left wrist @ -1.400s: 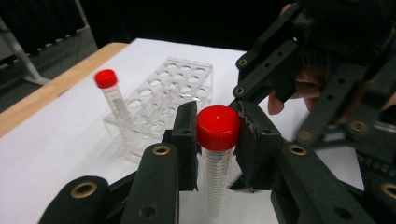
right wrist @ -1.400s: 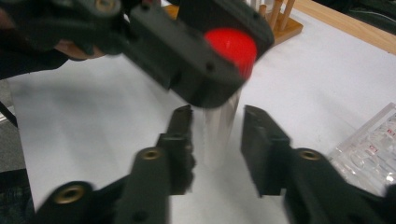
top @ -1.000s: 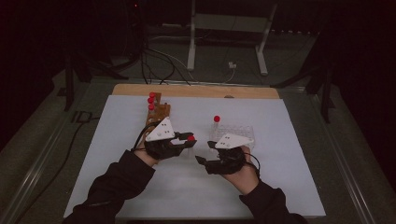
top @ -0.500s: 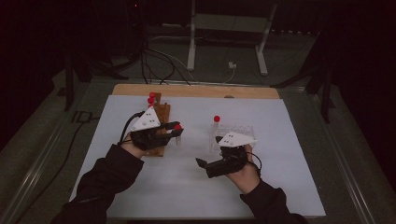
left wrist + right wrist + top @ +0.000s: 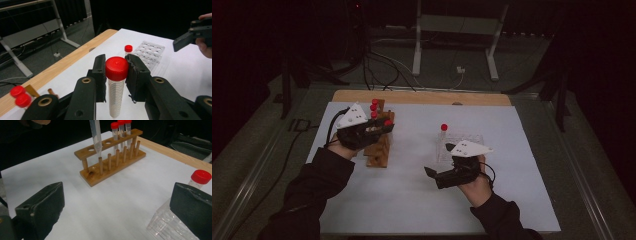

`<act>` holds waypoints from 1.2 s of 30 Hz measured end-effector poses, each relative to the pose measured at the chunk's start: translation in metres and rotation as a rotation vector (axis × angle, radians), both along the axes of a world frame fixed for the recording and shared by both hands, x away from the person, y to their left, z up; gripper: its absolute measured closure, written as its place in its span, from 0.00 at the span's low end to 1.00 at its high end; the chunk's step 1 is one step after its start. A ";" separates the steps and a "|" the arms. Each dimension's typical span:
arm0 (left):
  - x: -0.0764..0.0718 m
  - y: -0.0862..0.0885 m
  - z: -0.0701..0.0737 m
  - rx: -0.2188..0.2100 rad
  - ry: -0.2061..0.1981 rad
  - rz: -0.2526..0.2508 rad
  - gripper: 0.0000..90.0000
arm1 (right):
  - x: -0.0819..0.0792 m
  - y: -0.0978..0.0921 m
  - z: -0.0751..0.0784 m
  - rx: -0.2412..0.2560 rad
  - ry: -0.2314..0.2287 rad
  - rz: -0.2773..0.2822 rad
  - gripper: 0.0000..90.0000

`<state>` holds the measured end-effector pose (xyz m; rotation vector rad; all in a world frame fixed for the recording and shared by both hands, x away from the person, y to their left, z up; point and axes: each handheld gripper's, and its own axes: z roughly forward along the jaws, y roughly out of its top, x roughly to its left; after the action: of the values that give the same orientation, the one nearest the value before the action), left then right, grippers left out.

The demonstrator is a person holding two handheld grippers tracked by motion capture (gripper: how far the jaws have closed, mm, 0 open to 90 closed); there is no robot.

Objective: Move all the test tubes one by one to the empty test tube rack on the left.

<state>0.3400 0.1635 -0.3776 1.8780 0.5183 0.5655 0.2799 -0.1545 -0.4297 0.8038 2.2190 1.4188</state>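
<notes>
Red-capped tube [image 5: 116,82] clamped in left gripper [image 5: 115,72] jaws, now over wooden rack [image 5: 379,150], right gripper [image 5: 120,205] jaws wide open

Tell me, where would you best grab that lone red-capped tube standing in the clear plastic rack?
Probably at the red cap or just beneath it. The tube stands upright in the clear rack, with its lower part sunk in a hole, so the open right gripper would best come level from the side, one jaw on either side.
</notes>
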 end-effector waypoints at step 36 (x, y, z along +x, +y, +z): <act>0.050 0.042 -0.009 -0.045 -0.019 0.235 0.80 | 0.000 -0.003 0.001 0.008 -0.004 0.004 0.00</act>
<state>0.3897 0.2052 -0.3871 1.7791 0.7397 0.7192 0.2800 -0.1575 -0.4287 0.7990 2.2145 1.4314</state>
